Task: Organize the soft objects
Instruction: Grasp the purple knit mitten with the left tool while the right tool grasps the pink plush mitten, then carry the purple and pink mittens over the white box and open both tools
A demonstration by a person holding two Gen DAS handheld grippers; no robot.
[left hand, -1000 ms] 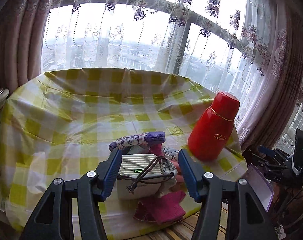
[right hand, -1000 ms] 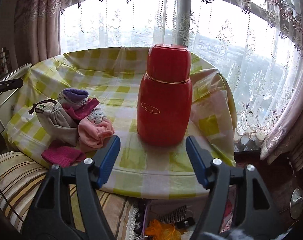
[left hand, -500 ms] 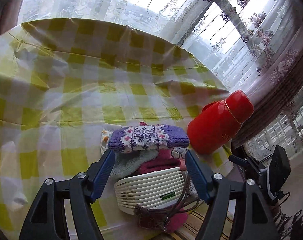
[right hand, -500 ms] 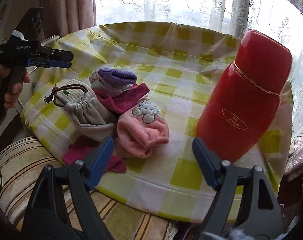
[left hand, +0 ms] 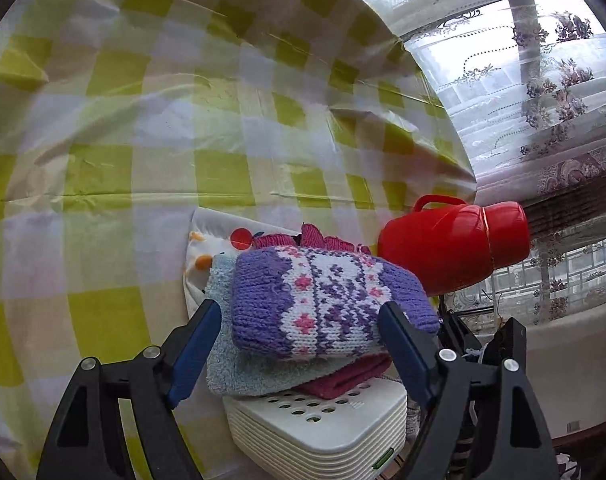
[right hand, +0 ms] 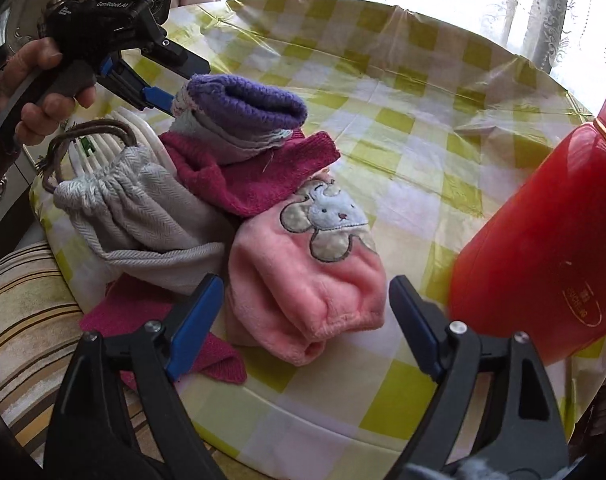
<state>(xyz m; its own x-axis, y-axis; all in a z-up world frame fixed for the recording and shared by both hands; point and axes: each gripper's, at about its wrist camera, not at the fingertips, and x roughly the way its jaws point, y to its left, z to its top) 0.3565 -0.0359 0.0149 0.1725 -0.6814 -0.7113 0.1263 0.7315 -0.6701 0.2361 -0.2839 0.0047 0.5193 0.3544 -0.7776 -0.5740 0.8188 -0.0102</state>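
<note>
The left gripper points down at the heap of soft things, and its jaws are opening, with nothing pinched yet. Right ahead of it, between its two blue fingers, sits the purple knitted mitten on top of the heap. Under the mitten lie a fluffy blue cloth and a dark pink knitted piece, and under those, close below the gripper, is a white plastic box. Off to its right stands a red flask on the checked tablecloth. To do this step well, I think the left gripper should go straight down so one finger lands on each side of the mitten, then squeeze only the mitten and not the blue cloth below. Lift slowly, so the heap does not tip. The right gripper is also opening its jaws and holds nothing. Just ahead of it, between its fingers, lies a pink fuzzy piece with a little animal on it. To its left rests a grey drawstring bag, and a dark pink cloth hangs near the table edge. The red flask is close on its right, so the right gripper should stay away from it and not bump it.
</note>
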